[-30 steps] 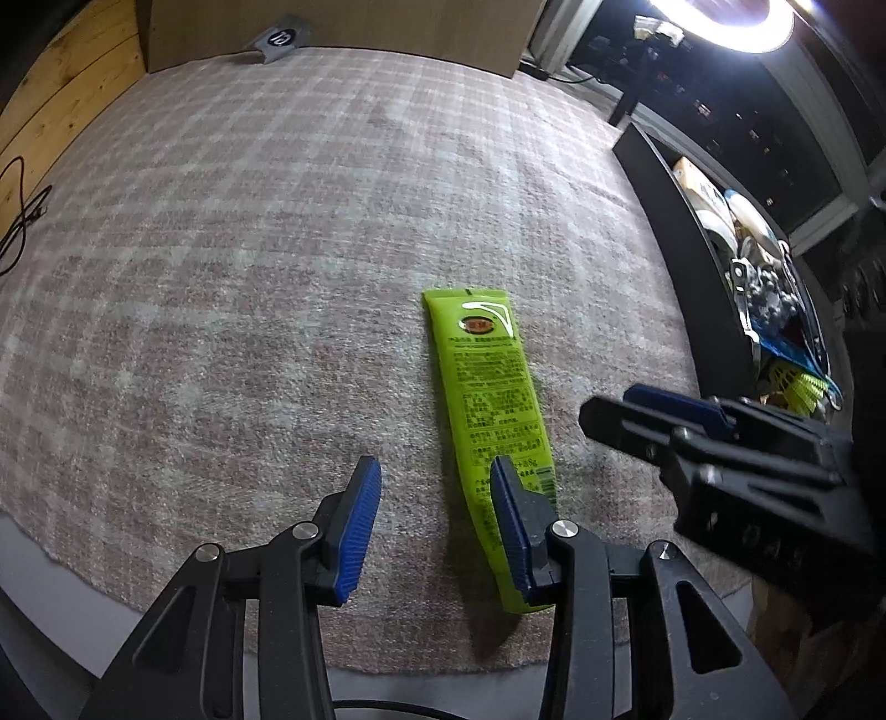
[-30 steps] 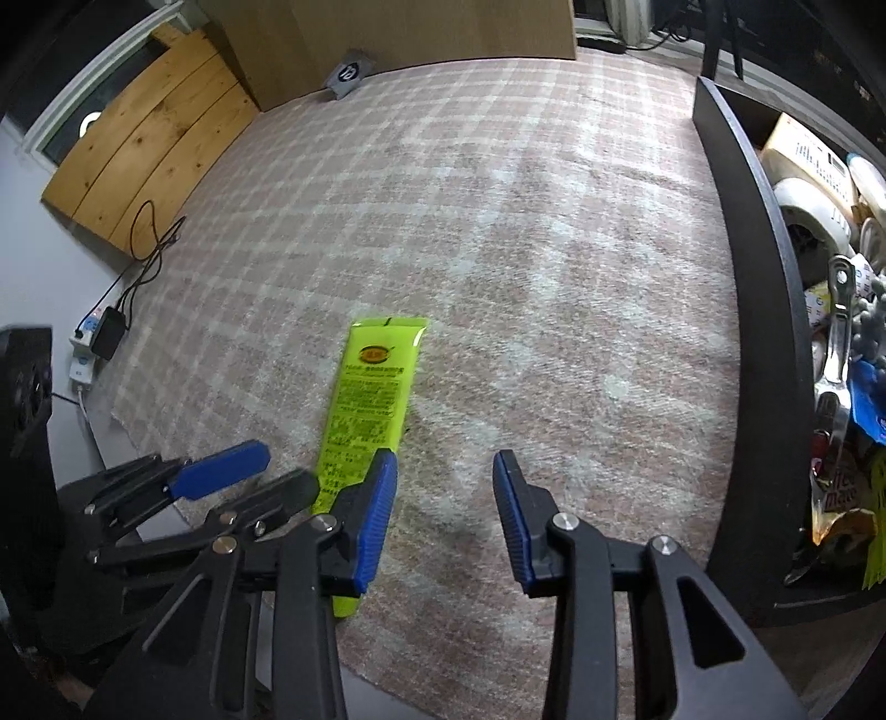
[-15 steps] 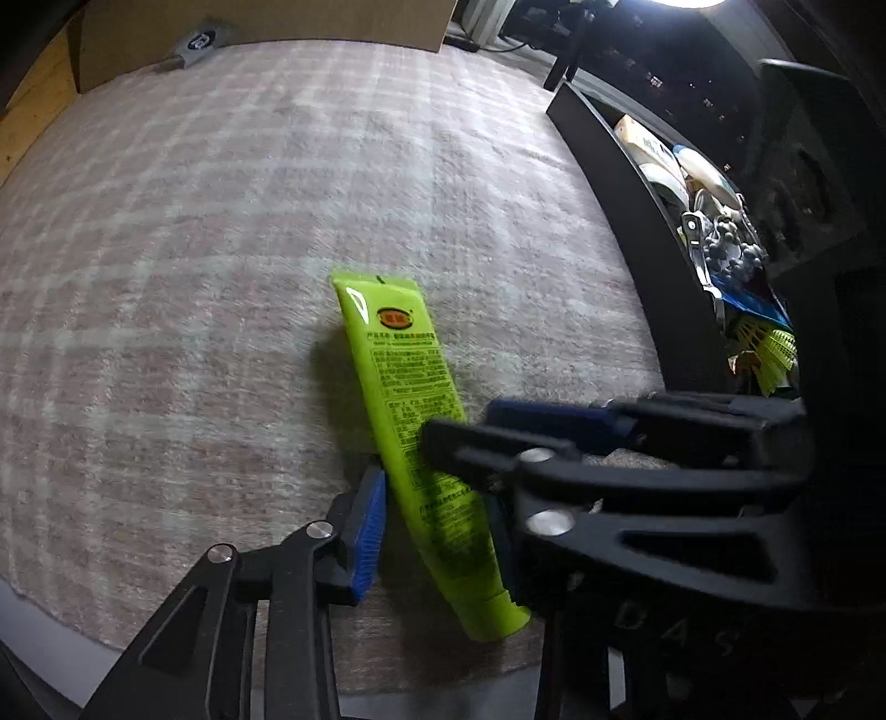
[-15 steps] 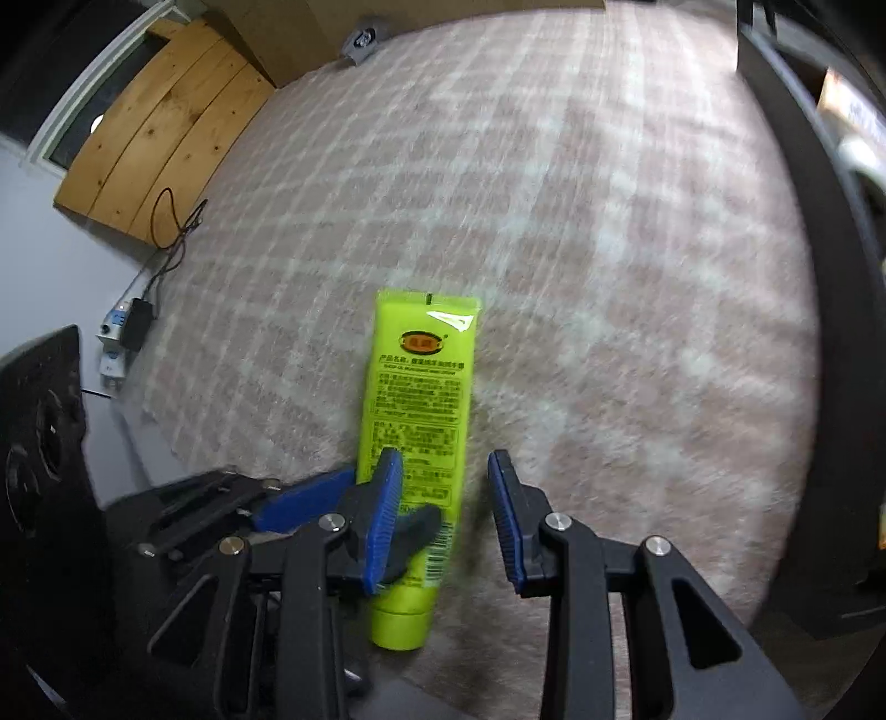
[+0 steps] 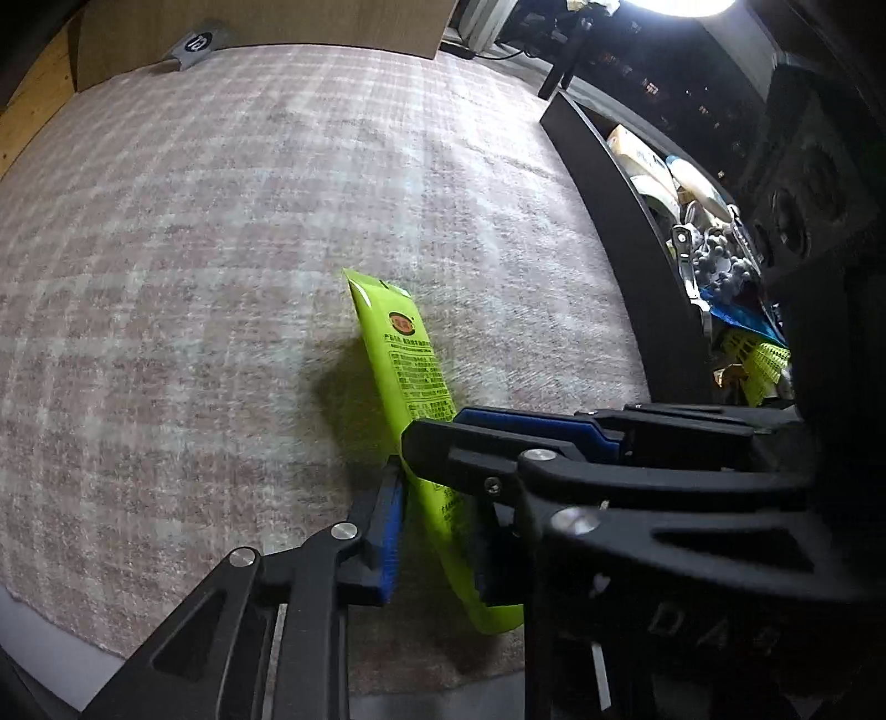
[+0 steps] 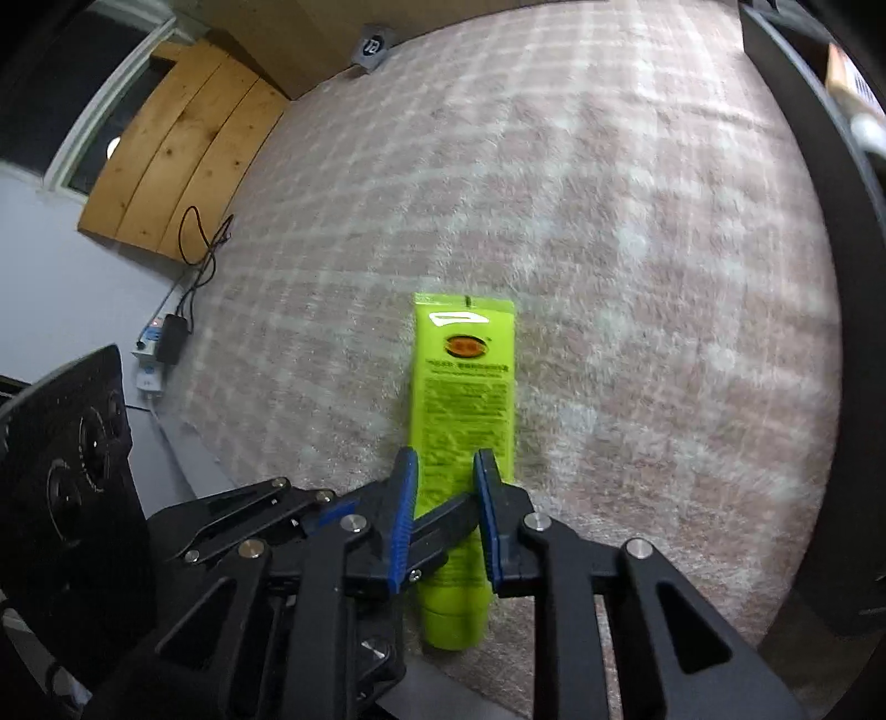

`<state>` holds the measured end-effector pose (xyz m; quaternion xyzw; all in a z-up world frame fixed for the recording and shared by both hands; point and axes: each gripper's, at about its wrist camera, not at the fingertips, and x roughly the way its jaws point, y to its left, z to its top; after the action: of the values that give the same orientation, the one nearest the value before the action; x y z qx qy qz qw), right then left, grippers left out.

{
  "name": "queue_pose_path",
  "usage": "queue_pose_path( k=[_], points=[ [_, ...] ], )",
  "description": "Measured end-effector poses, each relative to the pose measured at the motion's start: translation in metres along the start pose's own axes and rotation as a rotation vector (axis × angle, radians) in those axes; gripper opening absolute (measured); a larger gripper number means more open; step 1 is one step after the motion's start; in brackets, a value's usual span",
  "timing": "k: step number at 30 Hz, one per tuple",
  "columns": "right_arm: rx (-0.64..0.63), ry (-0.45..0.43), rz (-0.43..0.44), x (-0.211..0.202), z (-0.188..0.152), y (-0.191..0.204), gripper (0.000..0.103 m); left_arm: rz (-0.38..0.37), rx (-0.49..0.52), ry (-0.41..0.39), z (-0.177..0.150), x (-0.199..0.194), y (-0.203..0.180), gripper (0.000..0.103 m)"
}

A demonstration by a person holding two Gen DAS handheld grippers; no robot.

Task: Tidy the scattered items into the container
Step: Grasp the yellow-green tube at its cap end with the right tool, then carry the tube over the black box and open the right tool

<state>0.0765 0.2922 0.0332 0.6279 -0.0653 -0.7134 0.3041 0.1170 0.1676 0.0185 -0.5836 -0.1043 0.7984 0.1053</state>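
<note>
A lime-green tube [image 5: 407, 360] with a red oval logo lies on the pink checked rug, its cap end toward me; it also shows in the right wrist view [image 6: 465, 387]. My left gripper [image 5: 434, 531] has its blue pads against both sides of the tube's lower body. My right gripper [image 6: 446, 498] reaches across from the right and straddles the same tube, its pads close on either side. The tube tilts up on one edge in the left wrist view. The black container [image 5: 626, 221] stands at the right with several items inside.
The rug's near edge [image 5: 166, 659] lies just below the grippers. A small grey tag [image 5: 199, 44] and a cardboard box sit at the rug's far end. A wooden board [image 6: 177, 160], a cable and a power strip [image 6: 160, 343] lie off the rug's left side.
Both grippers have closed in on the tube from open. The right gripper has crossed in front of the left. The tube has tipped up onto its edge.
</note>
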Motion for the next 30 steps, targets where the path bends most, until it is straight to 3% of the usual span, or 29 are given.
queue_pose_path(
  k=[4, 6, 8, 11, 14, 18, 20, 21, 22, 26, 30],
  points=[
    [-0.006, -0.009, -0.048, 0.005, 0.005, 0.001, 0.021, -0.008, -0.031, 0.006, 0.002, 0.002, 0.007, 0.024],
    [0.011, -0.017, -0.052, 0.003, 0.004, -0.004, 0.027, -0.008, -0.028, 0.000, 0.000, 0.001, 0.008, 0.025],
    [0.017, -0.017, -0.074, 0.003, 0.004, -0.010, 0.043, -0.026, -0.027, 0.001, -0.003, 0.000, 0.010, 0.027],
    [0.018, 0.004, -0.025, 0.004, 0.006, -0.020, 0.050, -0.042, -0.009, -0.015, -0.004, 0.001, 0.007, 0.025],
    [-0.010, 0.027, 0.034, 0.010, 0.008, -0.012, 0.048, -0.057, -0.003, -0.029, -0.004, 0.001, 0.003, 0.033],
    [0.057, 0.033, 0.101, 0.016, 0.013, -0.020, 0.041, -0.078, -0.039, -0.020, 0.000, 0.002, 0.007, 0.024],
    [0.040, 0.029, 0.088, 0.017, 0.012, -0.017, 0.039, -0.089, -0.041, -0.018, -0.001, -0.002, 0.010, 0.022],
    [0.035, 0.024, 0.087, 0.016, 0.012, -0.014, 0.038, -0.111, -0.042, -0.020, -0.002, -0.006, 0.011, 0.012],
    [0.032, 0.017, 0.083, 0.020, 0.015, -0.007, 0.035, -0.122, -0.042, -0.020, -0.002, -0.009, 0.009, 0.010],
    [0.025, 0.018, 0.062, 0.032, 0.019, 0.012, 0.034, -0.048, 0.025, 0.000, 0.000, -0.001, -0.005, 0.013],
    [0.022, 0.023, 0.021, 0.038, 0.021, 0.015, 0.033, -0.069, 0.005, 0.005, 0.001, 0.004, -0.009, 0.013]
  ],
)
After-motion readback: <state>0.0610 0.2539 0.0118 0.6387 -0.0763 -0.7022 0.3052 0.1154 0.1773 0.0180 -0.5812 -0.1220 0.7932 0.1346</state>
